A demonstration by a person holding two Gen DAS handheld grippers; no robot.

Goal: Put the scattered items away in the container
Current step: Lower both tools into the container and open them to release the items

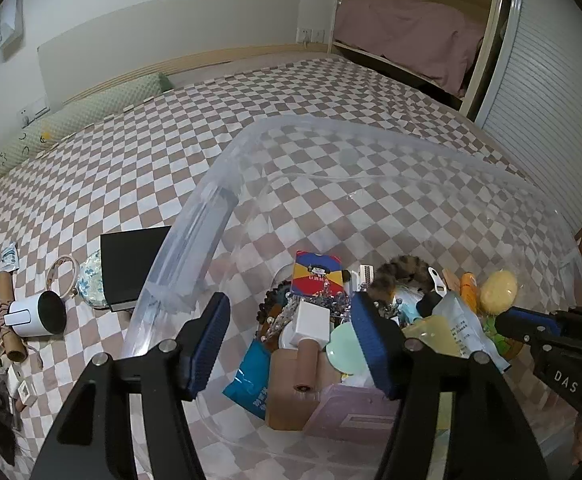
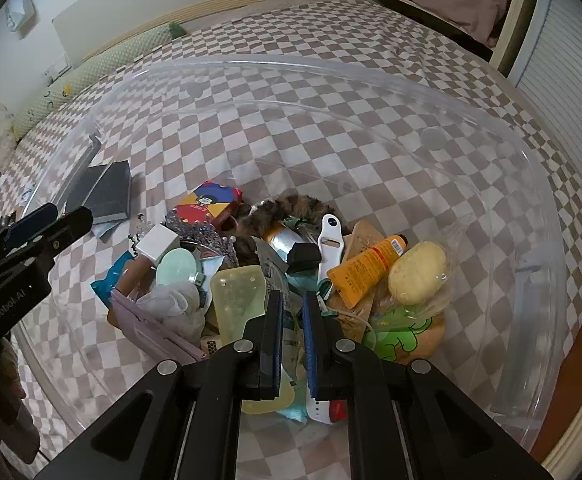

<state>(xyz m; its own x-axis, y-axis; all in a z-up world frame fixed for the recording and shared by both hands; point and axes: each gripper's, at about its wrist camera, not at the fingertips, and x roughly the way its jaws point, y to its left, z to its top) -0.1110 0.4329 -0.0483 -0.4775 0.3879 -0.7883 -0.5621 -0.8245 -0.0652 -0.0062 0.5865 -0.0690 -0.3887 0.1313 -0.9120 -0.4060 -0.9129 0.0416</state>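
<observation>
A clear plastic container (image 1: 195,240) stands on the checkered bed and holds several items: a white block (image 1: 311,322), a colourful box (image 1: 317,278), a blue pouch (image 1: 251,380), an orange tube (image 2: 365,266), a yellow lump (image 2: 417,272) and a fur piece (image 2: 287,208). My left gripper (image 1: 291,320) hangs open above the pile near the container's left wall, its pads touching nothing. Over the pile's near side my right gripper (image 2: 292,320) is shut with nothing between its pads. Outside the left wall lie a black book (image 1: 131,264), a white cup-shaped thing (image 1: 37,314), a floral pouch (image 1: 91,280) and a cardboard tube (image 1: 9,332).
A ring (image 1: 63,276) and small white boxes (image 1: 21,386) lie at the bed's left edge among dark clutter. A green bolster (image 1: 71,120) runs along the far wall. A wardrobe (image 1: 551,80) stands to the right.
</observation>
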